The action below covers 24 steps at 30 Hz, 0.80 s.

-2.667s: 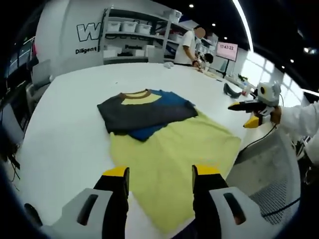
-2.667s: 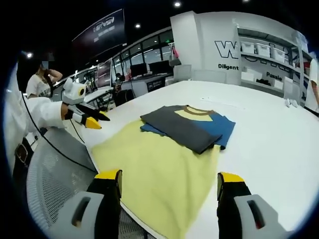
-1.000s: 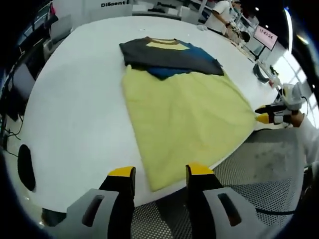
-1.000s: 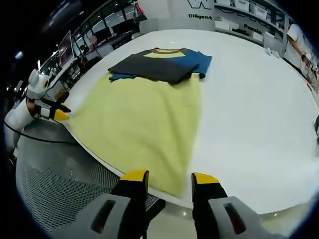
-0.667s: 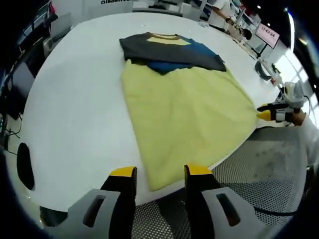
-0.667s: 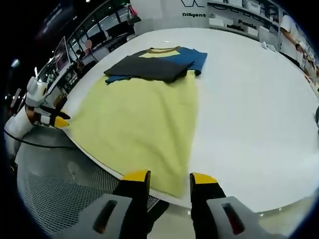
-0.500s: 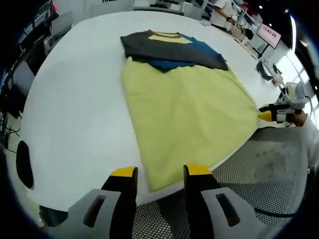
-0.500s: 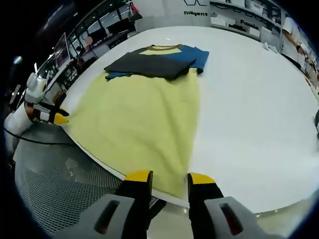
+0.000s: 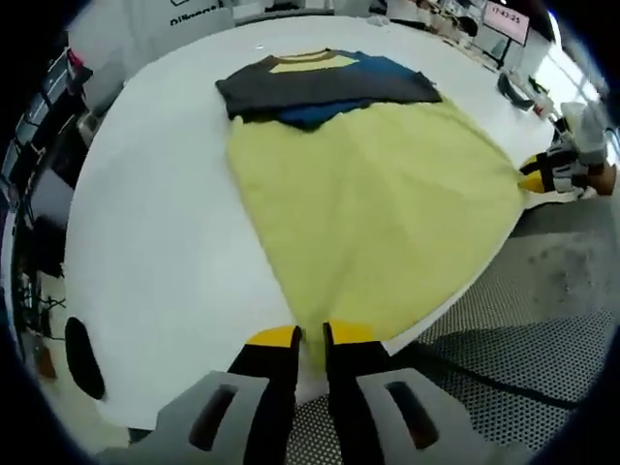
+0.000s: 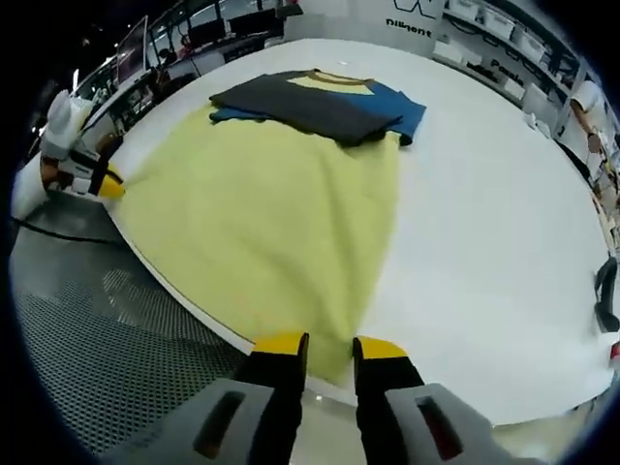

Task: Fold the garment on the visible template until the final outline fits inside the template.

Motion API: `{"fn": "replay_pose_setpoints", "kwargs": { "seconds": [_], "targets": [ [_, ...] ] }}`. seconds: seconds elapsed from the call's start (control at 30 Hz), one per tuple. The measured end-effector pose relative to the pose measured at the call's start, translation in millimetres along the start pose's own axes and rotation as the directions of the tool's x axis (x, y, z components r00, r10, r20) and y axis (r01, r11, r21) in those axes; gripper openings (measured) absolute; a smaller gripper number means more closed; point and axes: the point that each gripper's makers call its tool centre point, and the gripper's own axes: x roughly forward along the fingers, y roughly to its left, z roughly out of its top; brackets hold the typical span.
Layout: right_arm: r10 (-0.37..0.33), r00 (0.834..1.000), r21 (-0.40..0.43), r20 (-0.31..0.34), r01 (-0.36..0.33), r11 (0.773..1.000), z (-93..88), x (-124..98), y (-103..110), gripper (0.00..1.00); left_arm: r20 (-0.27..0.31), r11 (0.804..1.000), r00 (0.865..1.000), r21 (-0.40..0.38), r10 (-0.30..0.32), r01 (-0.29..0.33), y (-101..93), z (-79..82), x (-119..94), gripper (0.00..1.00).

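Observation:
A garment lies on the white table (image 9: 145, 242). Its wide yellow body (image 9: 378, 203) spreads toward me, and the grey and blue upper part (image 9: 320, 87) is folded over at the far end. My left gripper (image 9: 312, 336) is at the table's near edge, jaws drawn almost together on the yellow hem's corner. In the right gripper view the same yellow cloth (image 10: 271, 203) runs from the dark folded top (image 10: 310, 107) down to my right gripper (image 10: 329, 346), whose jaws pinch the other hem corner. Each gripper's yellow tip shows at the cloth's side edge in the other view.
The table (image 10: 484, 242) is wide and round-edged, with bare surface on both sides of the garment. Grey mesh flooring (image 10: 97, 329) lies below its near edge. A dark curved object (image 10: 605, 291) sits far right on the table. Shelves and desks stand beyond.
Both grippers have come down to the hem at the table's edge. Their jaws went from wide apart to nearly together on the yellow corners. The garment itself lies as before.

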Motion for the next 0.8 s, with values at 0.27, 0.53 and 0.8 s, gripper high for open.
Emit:
{"fn": "replay_pose_setpoints", "kwargs": {
  "seconds": [0.27,0.53,0.8],
  "targets": [
    [0.002,1.0,0.012,0.0,-0.002,1.0,-1.3,1,-2,0.0,-0.012,1.0,1.0,0.012,0.004,-0.004,-1.3,0.1,1,0.0],
    [0.053,0.999,0.084,0.008,-0.054,0.995,-3.8,-4,-4,0.0,-0.006,0.993,0.996,-0.08,-0.085,0.084,-2.0,-3.3,-1,0.0],
    [0.075,0.997,0.107,0.03,-0.078,0.991,-1.6,-9,-2,0.0,0.025,0.986,0.993,-0.112,-0.119,0.121,-0.6,0.3,-11,0.0]
  ]
}}
